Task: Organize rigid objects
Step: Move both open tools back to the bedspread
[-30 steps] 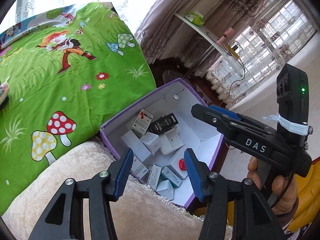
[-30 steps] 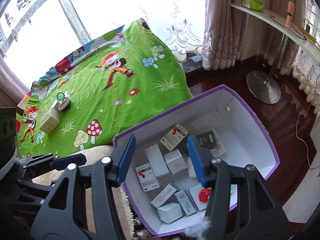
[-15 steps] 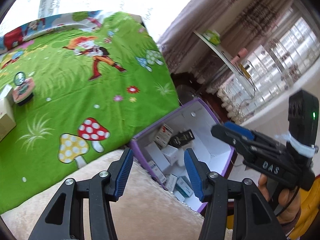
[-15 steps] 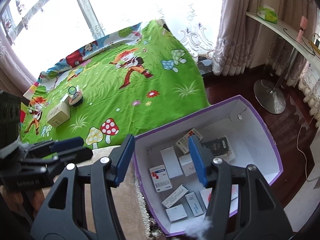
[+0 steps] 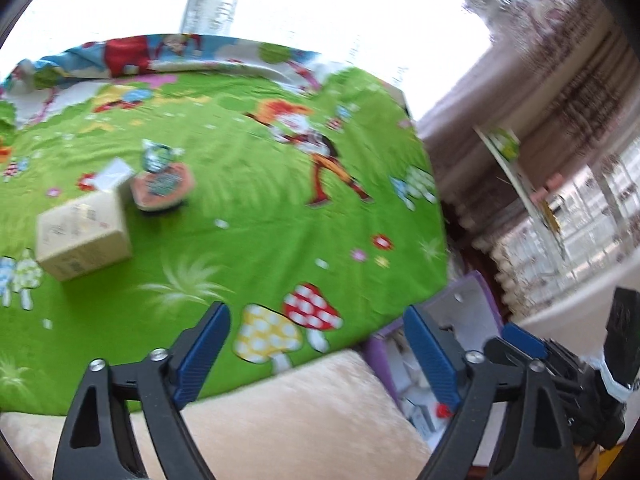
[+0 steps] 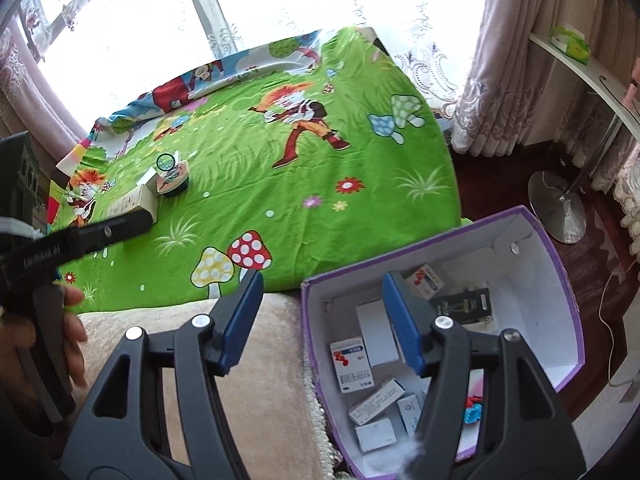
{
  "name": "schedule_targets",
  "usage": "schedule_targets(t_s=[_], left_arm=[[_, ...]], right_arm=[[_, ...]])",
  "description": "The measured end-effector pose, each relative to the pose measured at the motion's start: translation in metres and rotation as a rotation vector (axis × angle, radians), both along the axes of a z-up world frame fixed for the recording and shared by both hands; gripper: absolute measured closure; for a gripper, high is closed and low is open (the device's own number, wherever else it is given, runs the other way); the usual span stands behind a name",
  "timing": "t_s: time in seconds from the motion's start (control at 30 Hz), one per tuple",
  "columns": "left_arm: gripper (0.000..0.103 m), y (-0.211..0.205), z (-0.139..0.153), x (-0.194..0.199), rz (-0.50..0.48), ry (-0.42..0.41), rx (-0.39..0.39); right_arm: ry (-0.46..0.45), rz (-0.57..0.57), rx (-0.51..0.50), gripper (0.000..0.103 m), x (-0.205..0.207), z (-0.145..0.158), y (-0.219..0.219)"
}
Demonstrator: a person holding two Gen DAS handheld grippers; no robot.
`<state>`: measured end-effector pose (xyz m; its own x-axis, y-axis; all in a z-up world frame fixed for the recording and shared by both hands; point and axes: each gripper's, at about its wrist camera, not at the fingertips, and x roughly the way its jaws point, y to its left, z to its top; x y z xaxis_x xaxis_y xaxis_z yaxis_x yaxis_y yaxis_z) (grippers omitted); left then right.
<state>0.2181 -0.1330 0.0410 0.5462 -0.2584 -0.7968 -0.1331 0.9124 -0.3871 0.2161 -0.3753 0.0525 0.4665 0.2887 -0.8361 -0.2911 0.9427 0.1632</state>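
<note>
Small cartons lie loose in the purple-rimmed box at lower right of the right wrist view: about nine can be counted, eight pale and one dark, though the right gripper's finger hides part of the heap. A red and blue piece lies among them; what it is cannot be told. Green cartoon cloth, printed with mushrooms and a figure, carries three further items well apart from the box: one beige carton, one white carton behind it, and one round orange-topped container just beside both. Left gripper: jaws opening, standing wide, nothing between them, over the seam of cloth and cream plush cover. Right gripper: jaws opening, moderately wide, nothing between the pads, over the box's near left corner. One hand holds the left gripper's handle at the left edge of the right wrist view.
</note>
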Motion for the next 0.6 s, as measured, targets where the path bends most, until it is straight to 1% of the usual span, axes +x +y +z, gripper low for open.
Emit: schedule_targets(t_s=[0.03, 0.07, 0.13, 0.27, 0.4, 0.6], left_arm=[[0.006, 0.010, 0.000, 0.000, 0.029, -0.001, 0.007], [0.001, 0.020, 0.000, 0.001, 0.063, 0.000, 0.016], [0.000, 0.045, -0.001, 0.002, 0.142, 0.009, 0.034], [0.000, 0.087, -0.007, 0.008, 0.260, 0.044, 0.047], [0.000, 0.117, -0.018, 0.016, 0.333, 0.079, 0.064], [0.000, 0.143, -0.036, 0.028, 0.387, 0.132, 0.093]], right_arm=[[0.000, 0.007, 0.001, 0.035, 0.001, 0.000, 0.003], [0.001, 0.017, 0.002, 0.033, 0.004, -0.001, 0.008], [0.001, 0.033, 0.005, 0.031, 0.009, -0.002, 0.016], [0.001, 0.064, 0.014, 0.030, 0.018, -0.005, 0.032], [0.003, 0.098, 0.019, 0.029, 0.029, -0.007, 0.051], [0.002, 0.156, 0.017, 0.029, 0.046, -0.009, 0.081]])
